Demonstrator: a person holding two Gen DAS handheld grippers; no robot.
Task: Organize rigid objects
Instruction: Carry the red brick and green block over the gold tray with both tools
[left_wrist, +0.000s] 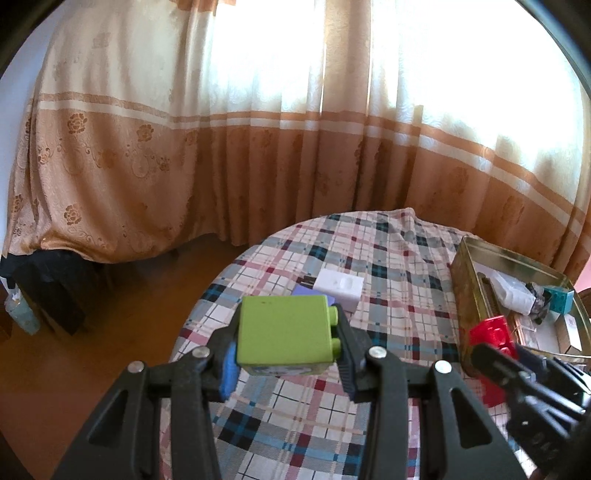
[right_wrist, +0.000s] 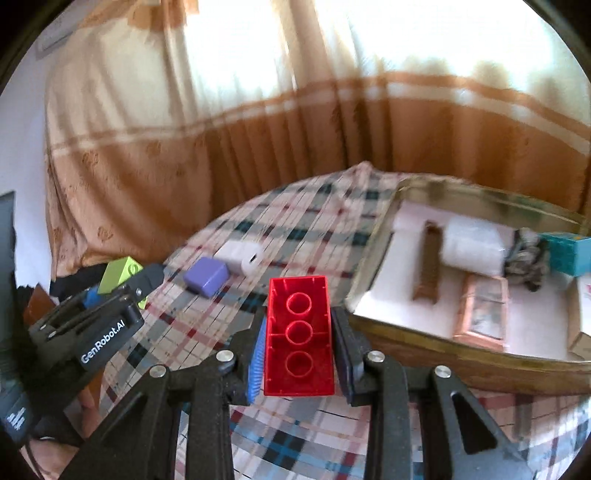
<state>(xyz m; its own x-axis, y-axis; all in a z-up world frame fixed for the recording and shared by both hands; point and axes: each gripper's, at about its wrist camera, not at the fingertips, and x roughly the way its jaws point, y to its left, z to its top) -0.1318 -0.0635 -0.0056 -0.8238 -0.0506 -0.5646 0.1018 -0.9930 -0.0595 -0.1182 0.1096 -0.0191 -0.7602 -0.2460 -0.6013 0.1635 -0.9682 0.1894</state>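
We've got the left gripper (left_wrist: 286, 341) clamped on a green block (left_wrist: 284, 334), held above the checked tablecloth (left_wrist: 388, 258), well apart from the tin (left_wrist: 466, 291). Right gripper (right_wrist: 298, 345) is clamped on a red block (right_wrist: 298, 336), hollow side up w/ three rings showing, just beside the tin's near wall. On the cloth, away from the tin: a purple block (right_wrist: 206, 277) touching a white box (right_wrist: 242, 258). Inside the tin: a teal block (right_wrist: 569, 254), a brown strap (right_wrist: 428, 266), a white roll (right_wrist: 472, 251) & a small pink frame (right_wrist: 482, 314).
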